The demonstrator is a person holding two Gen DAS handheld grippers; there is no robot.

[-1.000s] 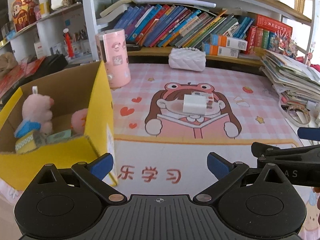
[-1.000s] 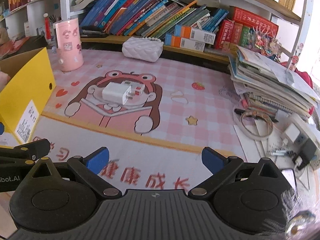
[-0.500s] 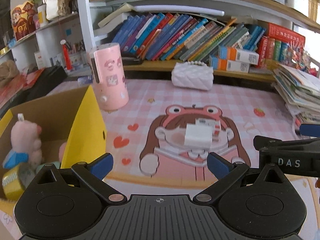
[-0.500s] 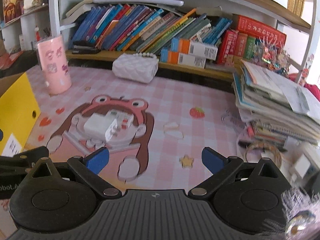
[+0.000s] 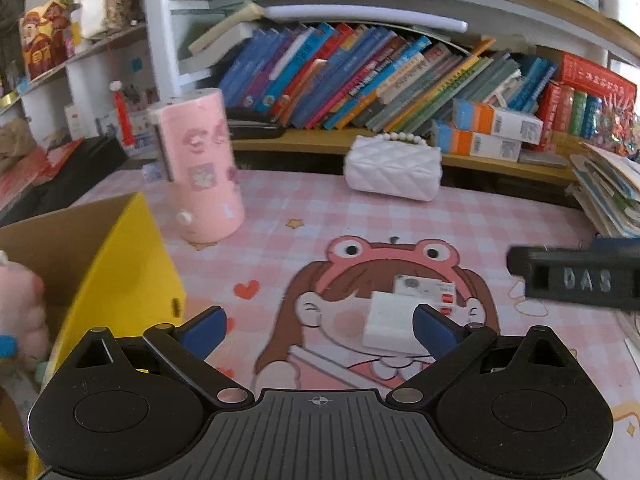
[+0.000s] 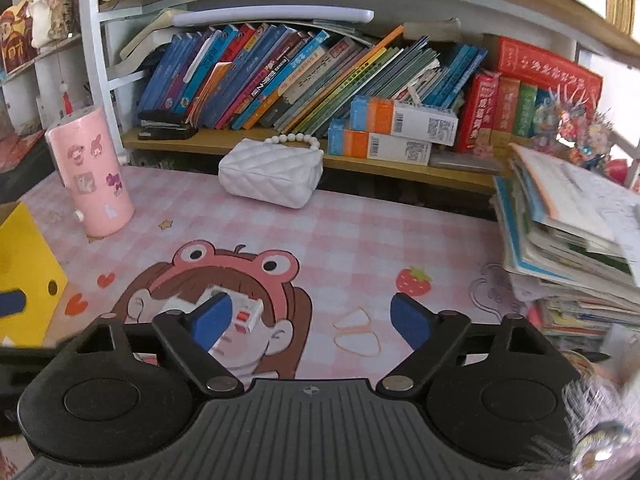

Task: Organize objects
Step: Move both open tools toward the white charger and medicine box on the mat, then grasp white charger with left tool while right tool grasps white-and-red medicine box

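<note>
A white charger block [image 5: 389, 325] lies on the pink cartoon desk mat [image 5: 360, 216], with a small white box with a red label [image 5: 428, 290] just behind it. My left gripper [image 5: 320, 330] is open, and its right finger [image 5: 434, 332] is right beside the charger. My right gripper [image 6: 310, 320] is open; its left finger [image 6: 210, 318] covers part of the small box [image 6: 244, 312]. A yellow cardboard box [image 5: 116, 280] at the left holds a pink plush toy [image 5: 20, 316]. The right gripper's finger [image 5: 576, 280] shows in the left wrist view.
A pink cylinder holder [image 5: 200, 172] stands behind the yellow box. A white quilted purse [image 5: 394, 168] lies at the back by the bookshelf [image 6: 320, 72]. A stack of books and papers [image 6: 568, 232] lies at the right. Rubber bands [image 6: 356, 332] lie on the mat.
Both grippers have moved forward toward the charger and small box, which now sit close to the fingertips. Both stay open and empty.
</note>
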